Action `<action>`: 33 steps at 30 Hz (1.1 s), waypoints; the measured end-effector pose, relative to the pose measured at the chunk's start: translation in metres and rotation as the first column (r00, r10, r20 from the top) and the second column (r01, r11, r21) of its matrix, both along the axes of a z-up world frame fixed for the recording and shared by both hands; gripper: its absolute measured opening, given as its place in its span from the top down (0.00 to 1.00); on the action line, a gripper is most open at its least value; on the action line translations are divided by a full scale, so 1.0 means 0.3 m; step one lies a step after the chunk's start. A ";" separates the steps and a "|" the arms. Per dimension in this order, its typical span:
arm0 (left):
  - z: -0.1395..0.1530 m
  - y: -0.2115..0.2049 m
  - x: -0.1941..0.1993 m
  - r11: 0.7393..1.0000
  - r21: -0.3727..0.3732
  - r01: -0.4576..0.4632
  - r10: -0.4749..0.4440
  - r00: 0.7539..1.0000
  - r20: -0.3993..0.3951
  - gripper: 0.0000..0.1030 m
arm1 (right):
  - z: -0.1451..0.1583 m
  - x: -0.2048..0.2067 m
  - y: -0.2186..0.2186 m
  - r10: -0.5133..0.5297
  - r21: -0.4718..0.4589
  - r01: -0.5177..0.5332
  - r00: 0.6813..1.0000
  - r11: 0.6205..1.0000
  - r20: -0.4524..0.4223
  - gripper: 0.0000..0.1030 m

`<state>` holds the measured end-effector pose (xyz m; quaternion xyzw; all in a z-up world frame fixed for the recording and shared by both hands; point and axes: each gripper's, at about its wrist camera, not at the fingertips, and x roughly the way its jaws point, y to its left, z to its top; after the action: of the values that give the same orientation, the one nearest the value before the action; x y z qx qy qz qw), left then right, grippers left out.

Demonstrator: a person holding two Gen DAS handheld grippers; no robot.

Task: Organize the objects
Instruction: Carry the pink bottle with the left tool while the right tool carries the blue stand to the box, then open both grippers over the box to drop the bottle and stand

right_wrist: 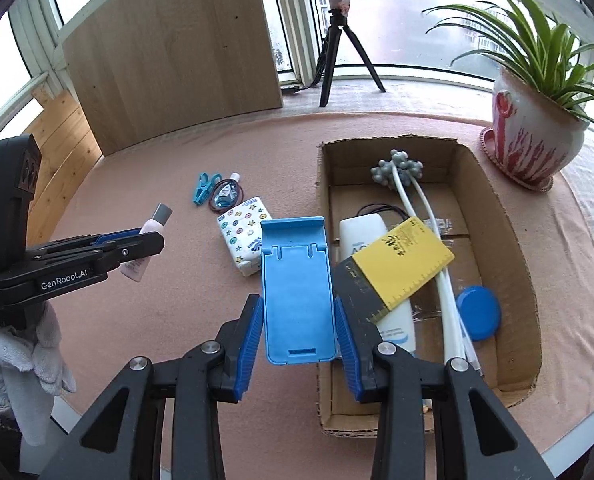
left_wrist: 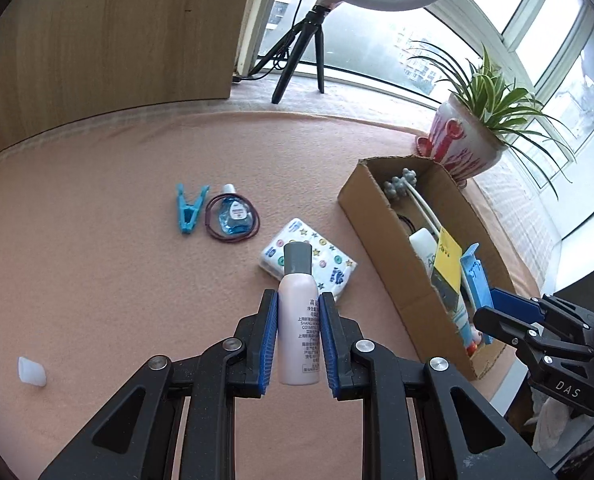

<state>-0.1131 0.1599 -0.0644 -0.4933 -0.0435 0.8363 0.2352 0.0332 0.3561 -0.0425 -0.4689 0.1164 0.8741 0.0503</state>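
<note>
My left gripper [left_wrist: 298, 300] is shut on a pale pink bottle [left_wrist: 299, 320] with a grey cap, held above the pink table cloth; it also shows in the right wrist view [right_wrist: 147, 240]. My right gripper [right_wrist: 298, 304] is shut on a blue phone stand [right_wrist: 297, 288], held over the left wall of the cardboard box [right_wrist: 509, 240]. The box holds a white tube [right_wrist: 363, 228], a yellow card [right_wrist: 407, 262], a blue lid [right_wrist: 479, 313] and a grey-headed massager [right_wrist: 397, 168]. On the cloth lie a tissue pack [left_wrist: 309, 258], a small blue bottle [left_wrist: 234, 216] inside a hair band, and a blue clip [left_wrist: 189, 208].
A potted plant [right_wrist: 533, 136] stands behind the box at the right. A ring light tripod [right_wrist: 337, 52] and a wooden board [right_wrist: 169, 48] stand at the back. A small white cap [left_wrist: 31, 371] lies on the cloth at the left. The table edge runs near the front.
</note>
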 end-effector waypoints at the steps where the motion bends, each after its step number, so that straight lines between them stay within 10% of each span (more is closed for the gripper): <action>1: 0.007 0.040 -0.006 1.000 0.002 0.013 -0.013 1.000 -0.006 0.79 | 0.004 0.013 0.028 -0.017 0.005 0.017 1.000 1.000 -0.002 0.68; 28: 0.001 0.562 -0.147 0.986 -0.018 0.168 -0.168 0.985 -0.022 0.78 | -0.026 0.122 0.359 -0.168 0.005 0.168 0.986 0.986 0.002 0.68; 30: 0.004 0.560 -0.148 0.986 -0.018 0.166 -0.166 0.986 -0.022 0.58 | -0.023 0.127 0.362 -0.163 -0.010 0.163 0.987 0.987 -0.012 0.66; 31: 0.004 0.556 -0.148 0.987 -0.020 0.161 -0.161 0.987 -0.020 0.30 | -0.023 0.125 0.362 -0.155 -0.019 0.155 0.988 0.988 -0.015 0.57; 33: 0.016 0.535 -0.145 0.989 -0.007 0.150 -0.150 0.988 -0.042 0.23 | -0.022 0.124 0.351 -0.144 -0.014 0.143 0.990 0.990 -0.009 0.35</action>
<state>-0.1565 0.3202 -0.0595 -0.4777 0.0002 0.8267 0.2972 0.0705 0.4612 -0.0492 -0.4554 0.1559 0.8697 0.1093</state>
